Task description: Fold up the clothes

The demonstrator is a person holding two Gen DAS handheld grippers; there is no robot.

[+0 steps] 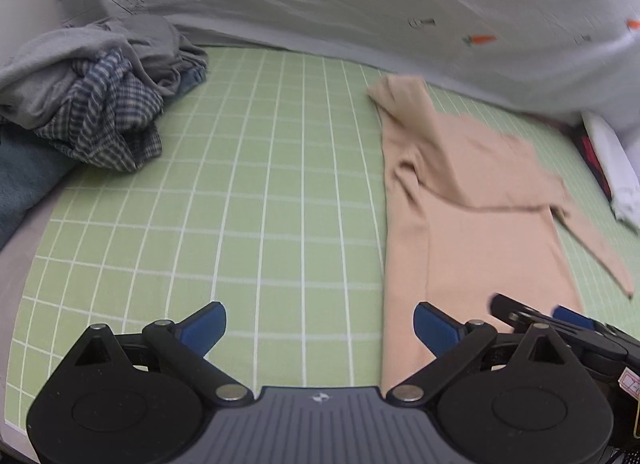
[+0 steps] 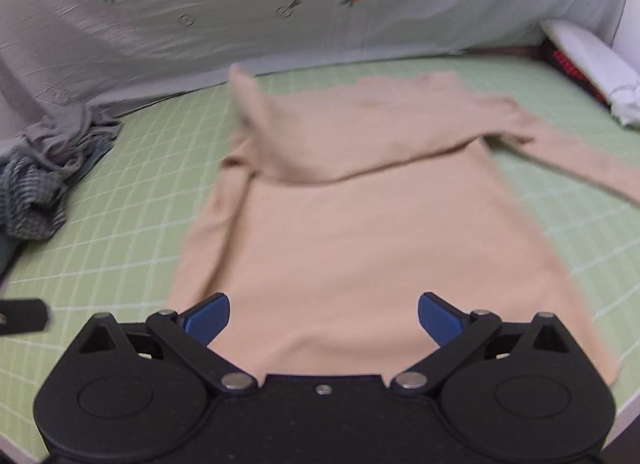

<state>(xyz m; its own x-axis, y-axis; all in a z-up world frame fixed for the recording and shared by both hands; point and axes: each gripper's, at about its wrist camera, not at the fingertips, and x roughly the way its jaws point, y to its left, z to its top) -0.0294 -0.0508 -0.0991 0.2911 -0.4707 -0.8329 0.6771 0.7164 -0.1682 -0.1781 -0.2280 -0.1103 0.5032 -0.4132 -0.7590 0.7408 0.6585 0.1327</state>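
A beige long-sleeved top [image 2: 360, 232] lies flat on the green checked mat [image 2: 128, 199], its upper part and one sleeve folded across the body, the other sleeve trailing to the right. My right gripper [image 2: 324, 318] stands open above the top's near hem, nothing between its blue pads. In the left wrist view the same top [image 1: 472, 199] lies to the right. My left gripper [image 1: 320, 328] is open over the bare mat [image 1: 256, 191], its right finger [image 1: 436, 326] over the top's left edge. The right gripper [image 1: 560, 324] shows at the lower right there.
A heap of crumpled clothes [image 1: 92, 103], grey and blue checked, sits at the mat's far left, with a dark teal cloth [image 1: 24, 183] beside it. A pale sheet with carrot prints [image 2: 280, 11] hangs behind. White and dark folded items [image 2: 588, 67] lie at the far right.
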